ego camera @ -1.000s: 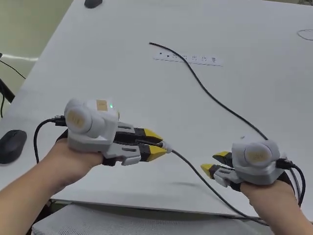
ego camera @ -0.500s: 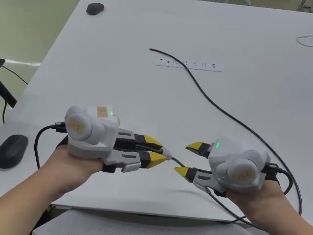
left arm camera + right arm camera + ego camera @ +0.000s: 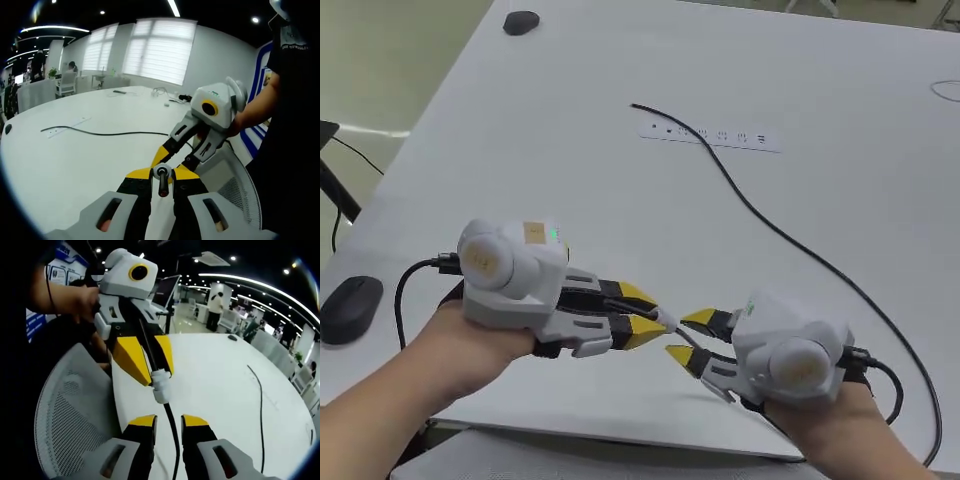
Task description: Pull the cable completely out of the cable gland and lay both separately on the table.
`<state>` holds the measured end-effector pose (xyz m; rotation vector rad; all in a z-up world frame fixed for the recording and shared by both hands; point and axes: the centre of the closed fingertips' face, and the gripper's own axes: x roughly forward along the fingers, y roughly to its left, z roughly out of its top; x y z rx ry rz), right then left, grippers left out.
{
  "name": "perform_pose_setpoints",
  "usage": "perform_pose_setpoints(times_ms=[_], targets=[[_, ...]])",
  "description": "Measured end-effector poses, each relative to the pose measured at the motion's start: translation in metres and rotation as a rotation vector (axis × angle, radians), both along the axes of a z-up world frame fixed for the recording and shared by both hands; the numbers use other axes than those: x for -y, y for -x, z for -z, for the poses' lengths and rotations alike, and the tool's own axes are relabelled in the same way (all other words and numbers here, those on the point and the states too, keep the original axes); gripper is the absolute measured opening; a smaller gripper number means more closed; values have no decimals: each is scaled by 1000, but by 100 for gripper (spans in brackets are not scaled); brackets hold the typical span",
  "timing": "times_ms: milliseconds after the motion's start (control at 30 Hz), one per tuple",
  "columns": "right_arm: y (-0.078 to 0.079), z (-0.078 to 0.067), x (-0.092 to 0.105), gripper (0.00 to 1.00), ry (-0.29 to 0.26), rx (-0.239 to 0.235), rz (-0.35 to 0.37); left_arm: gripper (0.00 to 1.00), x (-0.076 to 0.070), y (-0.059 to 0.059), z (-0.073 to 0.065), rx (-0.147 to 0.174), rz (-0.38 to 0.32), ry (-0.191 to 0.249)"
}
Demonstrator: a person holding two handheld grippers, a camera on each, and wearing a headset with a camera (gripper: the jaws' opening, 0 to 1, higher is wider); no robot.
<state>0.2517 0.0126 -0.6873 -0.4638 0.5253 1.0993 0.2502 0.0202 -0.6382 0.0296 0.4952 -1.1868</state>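
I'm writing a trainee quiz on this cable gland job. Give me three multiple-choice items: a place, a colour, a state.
1. What holds the cable gland? A) left tool B) right tool C) neither
2. What colour is the cable? A) white B) black C) red
3. Right tool's jaws? A) open around the cable B) shut on it C) shut on the gland
Answers: 1 A: the gland sits between its tips. 2 B: black throughout. 3 A: gaps show beside the cable.

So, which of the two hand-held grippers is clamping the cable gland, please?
The left hand-held gripper: its jaws are shut on the white cable gland, whereas the right hand-held gripper is open, straddling the black cable.
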Motion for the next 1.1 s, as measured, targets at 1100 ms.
perform_pose_setpoints(times_ms=[1100], targets=[[-8,20,26,0,-26,-111,142,15,1,-3,-4,-3,-17,26]])
